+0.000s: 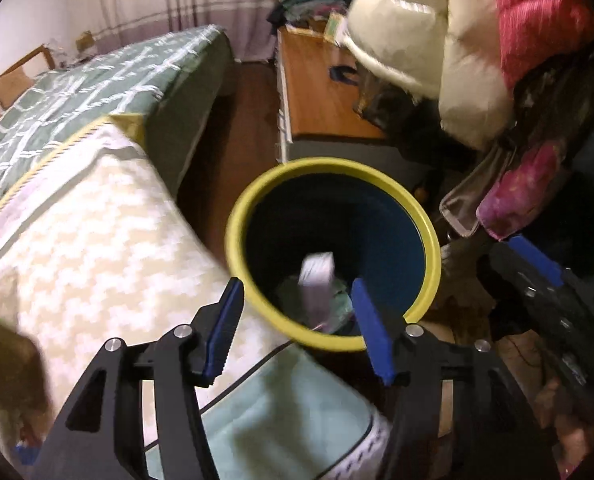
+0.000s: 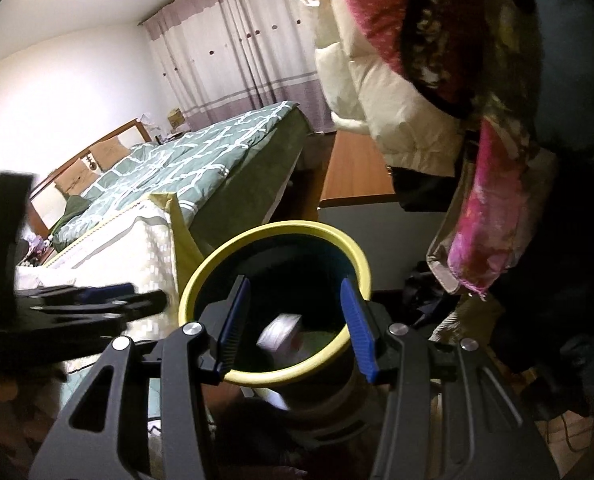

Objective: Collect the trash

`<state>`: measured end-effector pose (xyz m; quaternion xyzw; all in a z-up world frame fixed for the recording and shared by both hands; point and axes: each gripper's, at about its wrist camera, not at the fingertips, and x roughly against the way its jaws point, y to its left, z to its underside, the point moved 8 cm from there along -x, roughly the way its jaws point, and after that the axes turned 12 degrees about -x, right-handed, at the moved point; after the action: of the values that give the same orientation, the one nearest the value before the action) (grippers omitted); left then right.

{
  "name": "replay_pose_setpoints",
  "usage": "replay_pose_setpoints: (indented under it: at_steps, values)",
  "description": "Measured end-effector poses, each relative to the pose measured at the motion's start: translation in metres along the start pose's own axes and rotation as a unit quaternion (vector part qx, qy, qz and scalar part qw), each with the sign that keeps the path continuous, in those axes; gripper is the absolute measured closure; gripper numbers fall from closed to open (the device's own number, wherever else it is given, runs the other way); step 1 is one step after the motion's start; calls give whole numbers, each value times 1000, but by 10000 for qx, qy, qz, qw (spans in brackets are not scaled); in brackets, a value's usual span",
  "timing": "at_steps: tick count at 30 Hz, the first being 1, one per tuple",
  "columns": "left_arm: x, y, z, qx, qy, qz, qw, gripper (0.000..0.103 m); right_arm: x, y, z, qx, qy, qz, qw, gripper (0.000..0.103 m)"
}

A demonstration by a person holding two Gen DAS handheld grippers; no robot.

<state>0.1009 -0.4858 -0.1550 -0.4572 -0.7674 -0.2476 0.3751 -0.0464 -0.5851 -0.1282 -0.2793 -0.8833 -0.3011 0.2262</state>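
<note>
Bin (image 1: 333,254) w/ yellow rim and dark blue inside is sitting on the floor just beside the mattress corner (image 1: 81,216), right under both my claws. Left claw (image 1: 297,320) is hanging over the near rim, blue pads well apart, gripping nothing; a small white box (image 1: 316,268), blurred, is sitting free in the bin's mouth beyond the pads, above crumpled greenish trash at the bottom. Can't tell if it's resting or mid-air. Right claw (image 2: 295,326) is also hovering over the bin (image 2: 275,308), pads apart about half-way, nothing btwn them, touching nothing; same white box (image 2: 281,330) is showing thru the gap, inside the bin. Left claw (image 2: 97,300) is showing at the left edge of the right cam, blurred.
</note>
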Motion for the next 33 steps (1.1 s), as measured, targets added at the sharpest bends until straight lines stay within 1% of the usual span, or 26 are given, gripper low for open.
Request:
replay_pose_setpoints:
  at_steps: [3, 5, 6, 8, 9, 11, 12, 14, 17, 18, 20, 24, 26, 29, 32, 33]
  values:
    - [38, 23, 19, 210, -273, -192, 9992, 41, -3, 13, 6, 103, 70, -76, 9999, 57]
    - [65, 42, 38, 392, -446, -381, 9975, 32, -6, 25, 13, 204, 148, -135, 9996, 57]
    - [76, 50, 46, 475, -514, -457, 9965, 29, -8, 31, 17, 249, 191, -170, 9994, 57]
    - [108, 73, 72, 716, -685, -765, 9921, 22, -12, 46, 25, 363, 295, -257, 9986, 57]
    - [119, 82, 82, 805, -732, -880, 9902, 21, -14, 54, 29, 421, 342, -303, 9981, 57]
    - [150, 108, 111, 1100, -861, -1248, 9823, 14, -18, 72, 37, 554, 442, -420, 9966, 57]
    - [160, 116, 121, 1196, -901, -1383, 9790, 14, -19, 82, 42, 627, 487, -479, 9957, 57]
    - [190, 140, 149, 1455, -997, -1812, 9675, 13, -22, 103, 53, 788, 578, -613, 9933, 57]
    - [225, 169, 182, 1756, -1090, -2211, 9531, 11, -24, 138, 68, 1033, 710, -844, 9885, 57]
    - [240, 180, 197, 1900, -1129, -2378, 9458, 10, -24, 148, 73, 1103, 753, -915, 9868, 57]
    - [260, 196, 219, 2085, -1164, -2558, 9368, 10, -24, 174, 84, 1265, 844, -1082, 9824, 56]
    - [284, 219, 250, 2360, -1203, -2850, 9212, 10, -20, 227, 109, 1638, 1012, -1423, 9709, 56]
    - [291, 227, 262, 2447, -1201, -2930, 9164, 10, -19, 256, 117, 1823, 1070, -1600, 9642, 56]
    - [293, 233, 274, 2539, -1219, -2904, 9145, 10, -14, 298, 118, 2020, 1093, -1906, 9544, 56]
    - [290, 233, 276, 2537, -1211, -2857, 9162, 10, -11, 338, 117, 2272, 1022, -2105, 9453, 48]
    - [288, 234, 278, 2528, -1199, -2823, 9176, 10, -13, 349, 117, 2363, 997, -2124, 9429, 47]
